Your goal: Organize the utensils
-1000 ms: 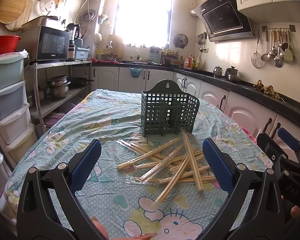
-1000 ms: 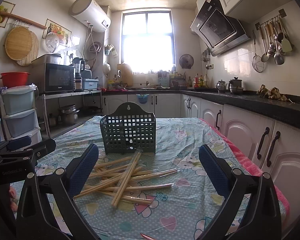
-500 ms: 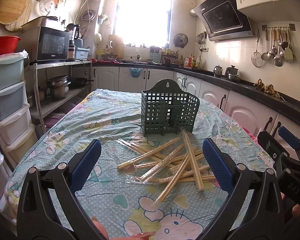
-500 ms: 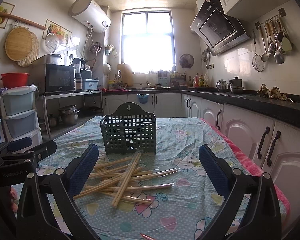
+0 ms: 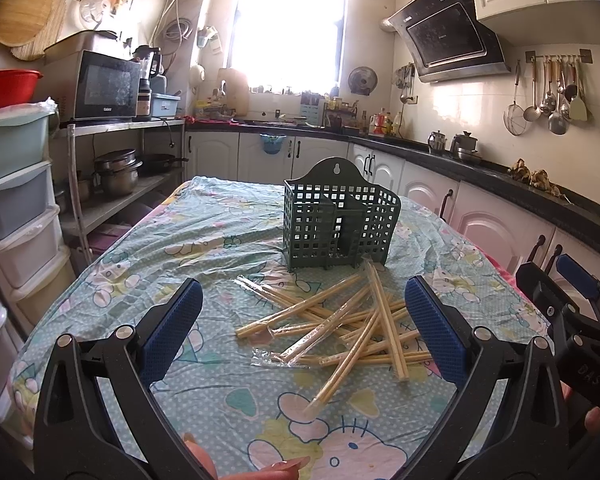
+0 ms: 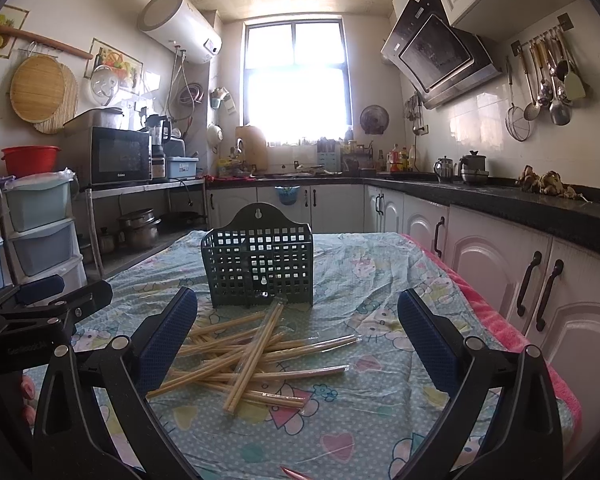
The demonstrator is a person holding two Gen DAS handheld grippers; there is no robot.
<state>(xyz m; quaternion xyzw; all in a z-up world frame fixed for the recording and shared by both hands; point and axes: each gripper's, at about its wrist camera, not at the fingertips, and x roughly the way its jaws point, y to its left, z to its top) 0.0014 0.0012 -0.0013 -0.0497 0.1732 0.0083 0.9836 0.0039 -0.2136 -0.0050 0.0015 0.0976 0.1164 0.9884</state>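
Observation:
A pile of wrapped wooden chopsticks (image 5: pixel 340 328) lies on the table in front of a dark green slotted utensil holder (image 5: pixel 338 220). The holder stands upright and looks empty. My left gripper (image 5: pixel 300 332) is open and empty, held above the near side of the pile. My right gripper (image 6: pixel 296 344) is open and empty, also facing the chopsticks (image 6: pixel 252 352) and the holder (image 6: pixel 260 264). Each gripper shows at the edge of the other's view: the right one (image 5: pixel 572 300) and the left one (image 6: pixel 40 304).
The table wears a light blue cartoon-print cloth (image 5: pixel 180 248) with a pink edge on the right (image 6: pixel 500 320). Stacked plastic drawers (image 5: pixel 16 200) and a shelf with a microwave stand to the left. White cabinets (image 6: pixel 520 264) line the right.

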